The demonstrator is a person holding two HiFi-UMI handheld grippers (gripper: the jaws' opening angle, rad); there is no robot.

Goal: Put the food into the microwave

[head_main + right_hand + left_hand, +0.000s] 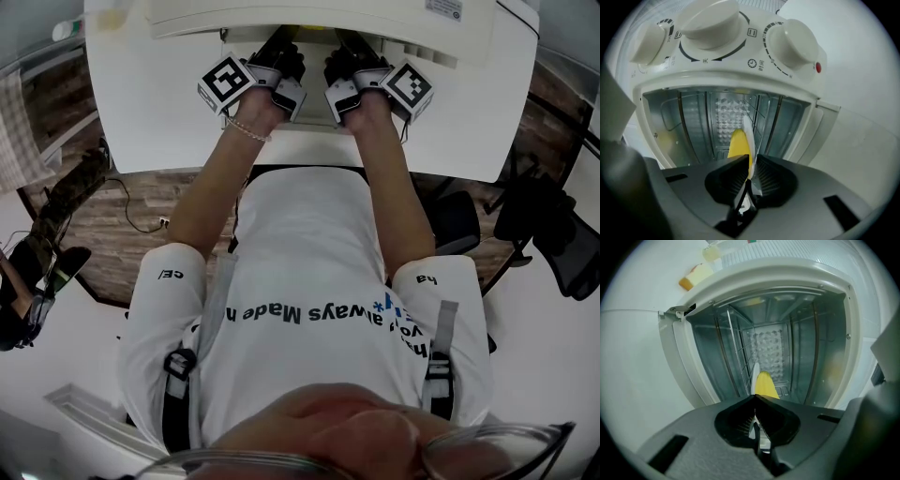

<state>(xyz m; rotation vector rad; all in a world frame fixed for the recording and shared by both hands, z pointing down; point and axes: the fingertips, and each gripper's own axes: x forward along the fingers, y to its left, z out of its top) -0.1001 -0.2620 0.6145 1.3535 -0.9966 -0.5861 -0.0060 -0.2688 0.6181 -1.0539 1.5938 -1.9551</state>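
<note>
Head view: a white microwave [319, 19] stands on a white table [141, 112], its front open, with both grippers held side by side at the opening. Left gripper view: the metal cavity holds a wire rack [736, 348] along one wall. A thin white plate [754, 376], seen edge-on, reaches from the jaws into the cavity mouth. A yellow food [765, 384] lies on the plate, long axis pointing toward the perforated back wall, just beyond the fingertips. The left gripper [755, 397] is clamped on the plate's rim. The right gripper [750, 159] likewise pinches the rim, with the food beside its jaws.
</note>
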